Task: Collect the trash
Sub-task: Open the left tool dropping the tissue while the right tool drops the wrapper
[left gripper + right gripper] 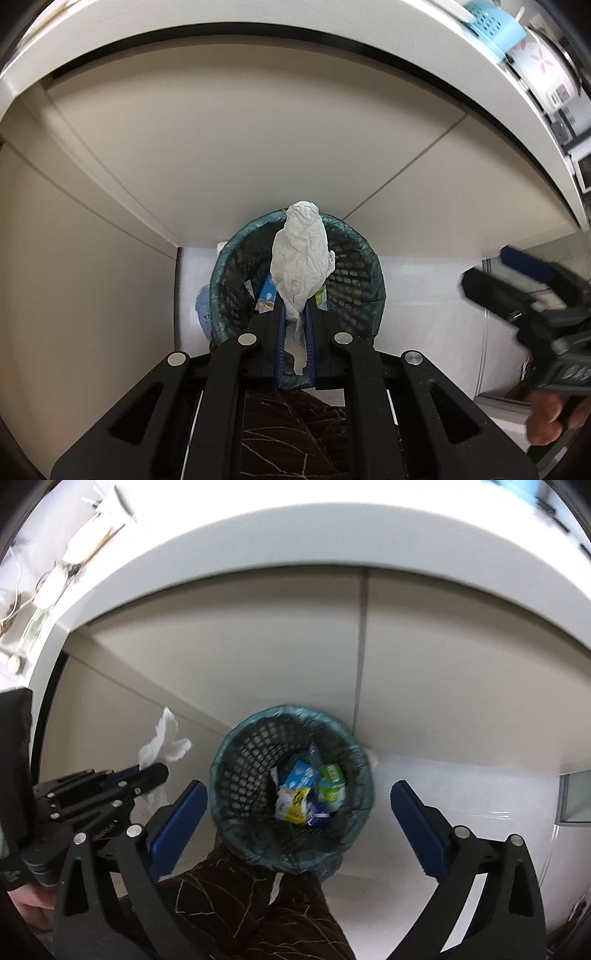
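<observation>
Tissue, crumpled and white, is sitting pinched between the pads of the left tongs, which are clamping shut on its lower end; the rest of it is standing out beyond the fingertips, so its long axis is running along the line of the fingers and its free end is pointing away from the hand, toward the far rim of the bin below. In the right wrist view the same wad is hanging to the left of the bin rather than squarely over its mouth, so a release from here is risking a miss; the paper is light and could be drifting down beside the mesh wall onto the floor, or catching on the blue liner folded over the rim. A tail of it is also trailing back between the pads, and that could be clinging there when the grip opens, leaving it dangling. The right tongs are standing wide apart with nothing between them, straddling the bin mouth; cartons and wrappers are already lying in the bottom. Both tools are working close together, so a knock between them is possible.
</observation>
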A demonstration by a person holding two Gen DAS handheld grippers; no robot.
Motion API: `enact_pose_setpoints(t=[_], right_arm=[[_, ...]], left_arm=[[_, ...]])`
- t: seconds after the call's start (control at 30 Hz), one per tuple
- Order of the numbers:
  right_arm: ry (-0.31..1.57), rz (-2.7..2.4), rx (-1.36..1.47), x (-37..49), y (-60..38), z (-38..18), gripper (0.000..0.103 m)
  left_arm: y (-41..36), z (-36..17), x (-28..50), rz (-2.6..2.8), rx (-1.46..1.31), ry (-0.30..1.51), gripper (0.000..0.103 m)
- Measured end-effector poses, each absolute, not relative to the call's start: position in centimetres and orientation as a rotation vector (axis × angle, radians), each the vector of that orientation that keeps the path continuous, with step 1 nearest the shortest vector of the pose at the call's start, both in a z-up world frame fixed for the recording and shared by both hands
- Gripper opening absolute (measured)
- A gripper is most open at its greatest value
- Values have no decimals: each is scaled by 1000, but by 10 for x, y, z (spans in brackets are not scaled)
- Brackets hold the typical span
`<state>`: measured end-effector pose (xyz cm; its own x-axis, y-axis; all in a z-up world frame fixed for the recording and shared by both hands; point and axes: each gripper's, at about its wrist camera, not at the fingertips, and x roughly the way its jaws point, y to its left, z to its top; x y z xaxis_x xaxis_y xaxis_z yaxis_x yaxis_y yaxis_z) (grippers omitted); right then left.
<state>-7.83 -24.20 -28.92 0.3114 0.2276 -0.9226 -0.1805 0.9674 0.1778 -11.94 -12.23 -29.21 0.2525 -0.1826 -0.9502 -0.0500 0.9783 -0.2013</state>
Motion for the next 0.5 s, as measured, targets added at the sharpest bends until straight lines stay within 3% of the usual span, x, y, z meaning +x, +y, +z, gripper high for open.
enact_pose_setpoints(t=[0.33,0.5], right_arm=[[1179,194,98,-80,-285,-270,95],[1178,172,112,-80,-294,-273,95]], left_arm=[[-152,-302,-115,-174,-116,1333,13],[-159,-308,-117,-193,-100,1362,24]])
